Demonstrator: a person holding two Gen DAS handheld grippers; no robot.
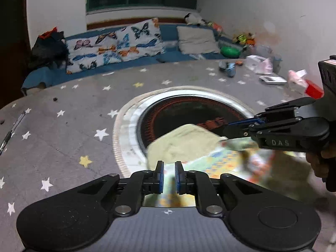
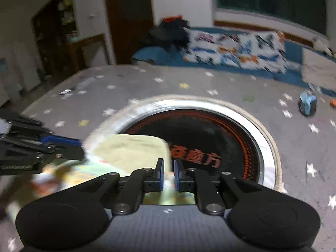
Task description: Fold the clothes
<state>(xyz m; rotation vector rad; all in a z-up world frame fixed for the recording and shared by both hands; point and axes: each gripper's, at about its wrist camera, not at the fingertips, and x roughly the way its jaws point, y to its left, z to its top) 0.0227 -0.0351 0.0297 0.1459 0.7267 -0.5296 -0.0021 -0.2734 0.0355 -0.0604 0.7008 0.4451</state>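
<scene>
Both wrist views sit low and near over the star-patterned table [image 1: 63, 130], facing the far bed; both share the round cooktop [image 2: 210, 130], each seeing the other's gripper at opposite edges

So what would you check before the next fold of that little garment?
1. Left gripper holds the garment: ok, cloth sits between nearly closed jaws.
2. Right gripper holds it too: ok, same.
3. Cloth spread flat between them: not ok, pale underside is flipped up.
4. Cloth clear of the black round plate: not ok, it overlaps the plate.
5. Picture sharp enough to judge edges: not ok, blurred.
</scene>
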